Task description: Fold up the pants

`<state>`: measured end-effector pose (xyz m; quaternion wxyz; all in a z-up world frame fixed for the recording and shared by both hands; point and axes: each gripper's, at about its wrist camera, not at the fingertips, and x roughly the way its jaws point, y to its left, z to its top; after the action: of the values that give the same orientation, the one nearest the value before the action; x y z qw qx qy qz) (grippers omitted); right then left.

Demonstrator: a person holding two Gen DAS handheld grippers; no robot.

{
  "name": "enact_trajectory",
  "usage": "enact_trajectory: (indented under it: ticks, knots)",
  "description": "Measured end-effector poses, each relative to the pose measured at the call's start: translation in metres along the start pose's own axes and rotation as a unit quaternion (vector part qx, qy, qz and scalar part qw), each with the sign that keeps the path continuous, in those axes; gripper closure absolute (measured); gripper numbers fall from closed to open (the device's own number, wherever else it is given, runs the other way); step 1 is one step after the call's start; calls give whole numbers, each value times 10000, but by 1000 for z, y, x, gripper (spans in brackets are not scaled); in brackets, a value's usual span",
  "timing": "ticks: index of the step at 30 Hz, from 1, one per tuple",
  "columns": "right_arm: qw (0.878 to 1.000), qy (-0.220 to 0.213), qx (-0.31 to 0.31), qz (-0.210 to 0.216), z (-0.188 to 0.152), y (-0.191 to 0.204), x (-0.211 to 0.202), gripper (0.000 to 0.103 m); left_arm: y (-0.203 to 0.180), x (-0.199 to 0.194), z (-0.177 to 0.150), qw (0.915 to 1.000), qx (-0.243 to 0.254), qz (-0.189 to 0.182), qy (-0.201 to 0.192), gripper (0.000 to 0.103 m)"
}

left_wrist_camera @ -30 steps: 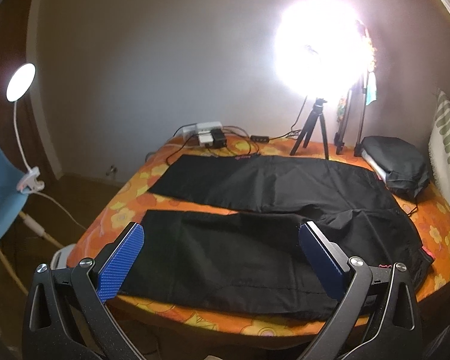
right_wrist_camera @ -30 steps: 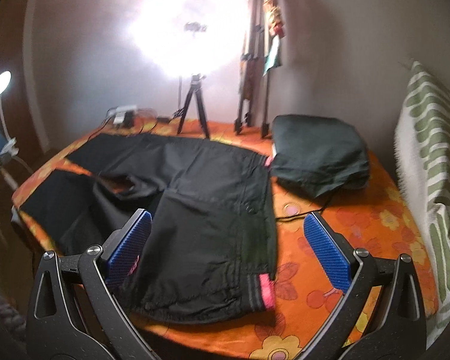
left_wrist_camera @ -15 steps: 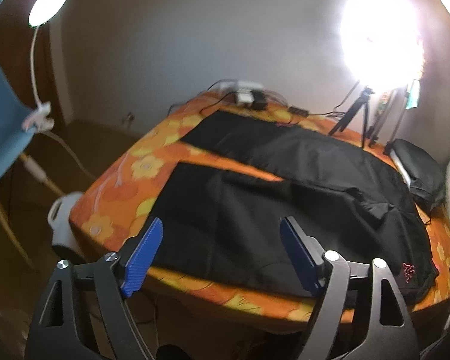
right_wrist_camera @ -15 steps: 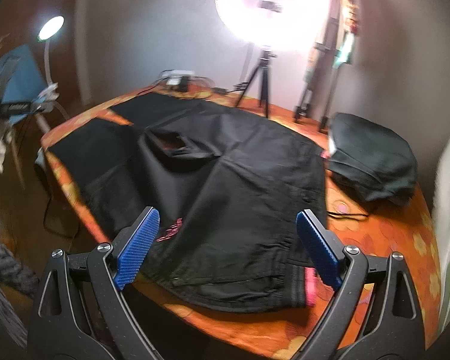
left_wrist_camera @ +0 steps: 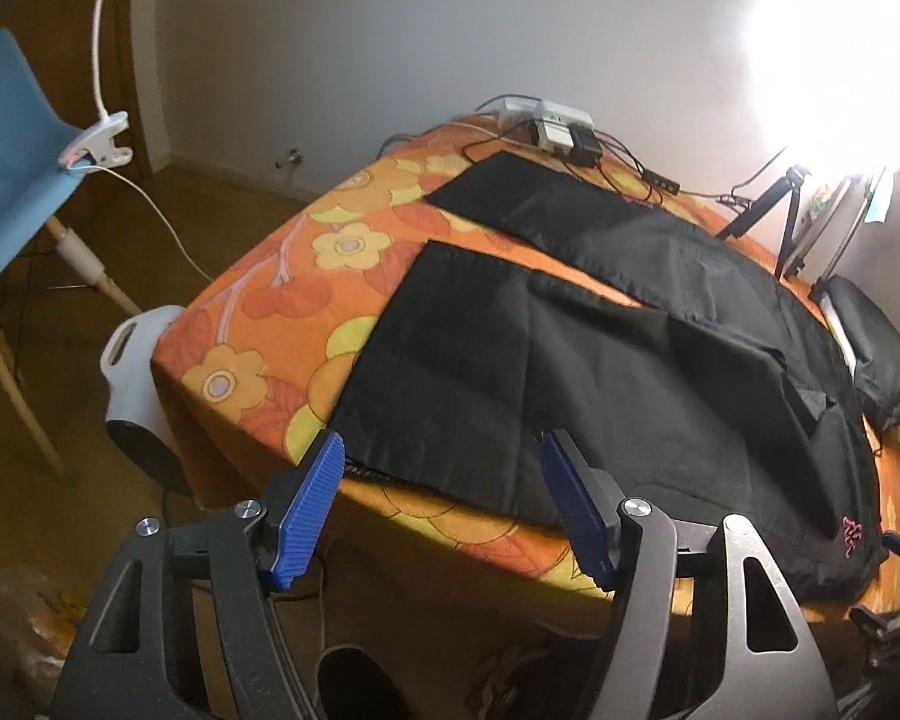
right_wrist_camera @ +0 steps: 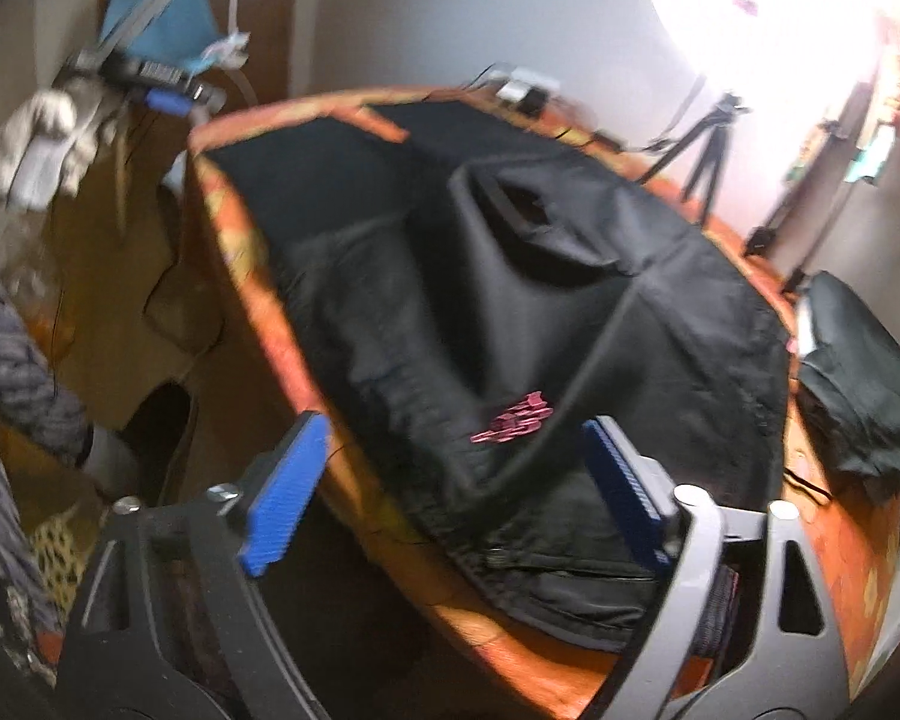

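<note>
Black pants lie spread flat on a table with an orange flowered cloth, the two legs side by side and the waist to the right. My left gripper is open and empty, just off the near table edge in front of the near leg's hem. In the right wrist view the pants show with a pink logo near the waist. My right gripper is open and empty, over the near table edge by the waist.
A bright ring light on a tripod and a power strip with cables stand at the table's far side. A dark folded bag lies at the right. A blue chair and a white heater stand left of the table.
Both grippers have swung left and come closer to the near table edge. The left view now looks at the leg hems, the right view at the waist and logo.
</note>
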<state>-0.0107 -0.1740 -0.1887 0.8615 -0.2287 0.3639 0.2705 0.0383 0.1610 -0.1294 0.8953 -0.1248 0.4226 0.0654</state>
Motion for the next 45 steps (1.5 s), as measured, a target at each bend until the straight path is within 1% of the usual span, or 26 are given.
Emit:
enact_trajectory:
  ticks: [2,4,6,8,9,10,11,13,15,16,18,19,20,21,22,25,28,36,39,41,44,45]
  knots:
    - [9997,207,-111,49,0,5,13,28,-1,2,-1,10000,75,-39,49,36]
    - [9988,392,-266,113,-1,10,24,32,-3,5,-2,9998,149,-100,109,36]
    - [9976,485,-490,61,-1,16,32,33,-5,5,-2,9995,235,-147,142,36]
    - [9956,550,-752,-10,-2,21,38,33,-15,5,-4,9980,618,-98,109,36]
    - [9954,544,-784,-9,-1,22,39,33,-21,4,-5,9965,833,-52,82,36]
    - [9952,571,-796,6,0,21,40,34,-26,3,-7,9948,1019,-51,70,36]
    - [9952,587,-788,4,1,20,42,39,-32,3,-8,9925,1219,-83,68,36]
    - [9952,647,-730,106,3,14,44,41,-44,3,-12,9873,1576,-155,86,36]
    - [9951,703,-675,187,5,9,46,44,-51,5,-14,9829,1828,-186,136,36]
    - [9949,716,-682,193,5,8,47,48,-55,7,-16,9803,1957,-204,164,36]
    - [9946,772,-659,217,7,5,49,62,-61,10,-19,9756,2172,-217,235,36]
    - [9945,815,-616,243,8,3,50,76,-65,11,-21,9731,2278,-241,261,36]
    - [9947,830,-544,272,9,0,51,81,-67,11,-24,9712,2351,-274,269,36]
    - [9950,830,-457,324,11,-3,52,83,-70,11,-26,9693,2425,-290,275,36]
    - [9952,822,-384,370,13,-6,51,88,-74,11,-29,9667,2527,-300,269,36]
    - [9965,708,-222,384,23,-13,46,92,-86,12,-39,9568,2881,-271,277,36]
    - [9977,572,10,364,33,-23,41,93,-97,14,-47,9479,3167,-182,285,36]
    - [9971,266,599,384,54,-53,30,94,-110,27,-49,9368,3486,-7,287,36]
    - [9959,182,797,386,57,-61,24,94,-112,33,-51,9348,3538,57,313,36]
    - [9954,132,871,386,59,-65,22,94,-113,37,-51,9331,3580,201,271,36]
    - [9950,72,917,382,61,-68,18,94,-110,44,-45,9394,3401,375,233,36]
    - [9949,62,932,390,61,-68,17,94,-108,45,-43,9411,3352,389,197,38]
